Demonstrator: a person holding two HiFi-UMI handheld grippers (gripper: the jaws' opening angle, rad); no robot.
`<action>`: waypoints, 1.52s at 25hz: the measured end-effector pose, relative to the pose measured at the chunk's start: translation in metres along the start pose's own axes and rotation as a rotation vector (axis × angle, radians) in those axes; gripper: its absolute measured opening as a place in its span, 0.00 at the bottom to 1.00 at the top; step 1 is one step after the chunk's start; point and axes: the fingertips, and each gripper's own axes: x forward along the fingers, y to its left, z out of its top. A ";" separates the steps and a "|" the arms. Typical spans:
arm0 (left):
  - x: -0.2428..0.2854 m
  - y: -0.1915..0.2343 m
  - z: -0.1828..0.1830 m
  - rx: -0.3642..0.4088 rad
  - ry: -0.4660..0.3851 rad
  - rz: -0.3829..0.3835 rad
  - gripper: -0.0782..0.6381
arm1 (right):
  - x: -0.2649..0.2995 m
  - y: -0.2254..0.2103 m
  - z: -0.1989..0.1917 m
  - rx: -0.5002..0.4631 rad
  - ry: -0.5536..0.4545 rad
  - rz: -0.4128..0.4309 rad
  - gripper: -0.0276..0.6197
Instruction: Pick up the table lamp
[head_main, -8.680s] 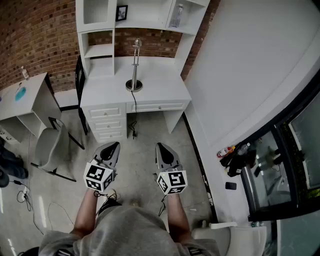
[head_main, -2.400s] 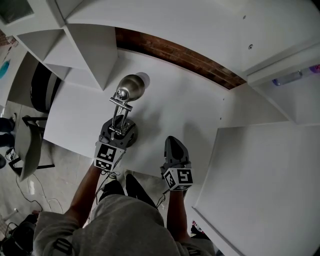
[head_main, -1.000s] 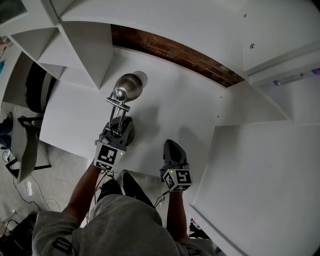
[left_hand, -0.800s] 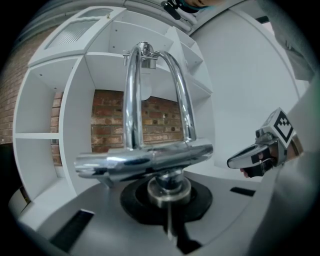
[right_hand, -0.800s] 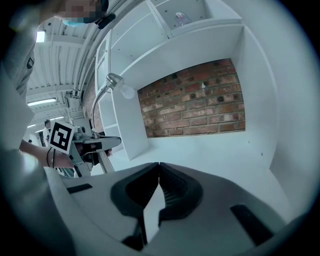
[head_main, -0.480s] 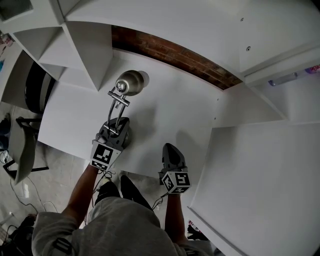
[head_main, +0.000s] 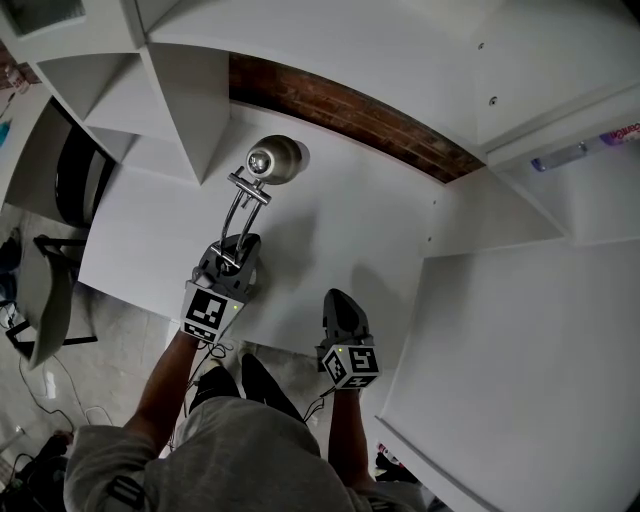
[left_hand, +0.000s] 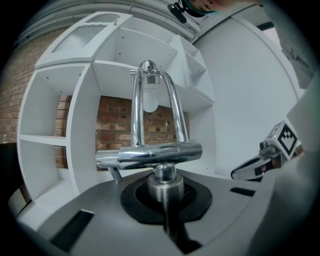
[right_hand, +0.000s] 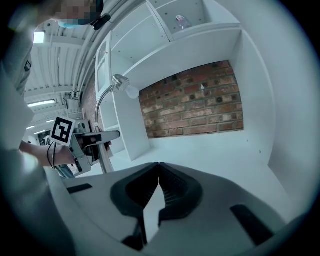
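The table lamp is chrome, with a round head, two thin curved arms and a short stem under a crossbar. It stands out over the front left of the white desk. My left gripper is shut on the stem low down, which sits in the round notch between its jaws. The lamp's base is hidden under the gripper. My right gripper hovers over the desk's front edge, shut and empty, a hand's width to the right of the lamp.
A white hutch with open shelves rises behind the lamp against a brick wall. A tall white side panel closes the desk's right. A grey chair stands on the floor at left.
The lamp's head has swung slightly to the right in the head view while the left gripper keeps its hold. The right gripper has stayed put.
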 end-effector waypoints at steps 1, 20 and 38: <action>-0.002 0.001 0.002 -0.006 -0.004 0.001 0.11 | -0.001 0.002 0.000 0.000 -0.001 0.000 0.08; -0.075 0.000 0.057 0.023 -0.043 -0.004 0.11 | -0.032 0.065 0.052 -0.066 -0.137 0.023 0.08; -0.204 -0.014 0.065 0.049 -0.040 0.038 0.11 | -0.079 0.157 0.081 -0.129 -0.244 0.107 0.08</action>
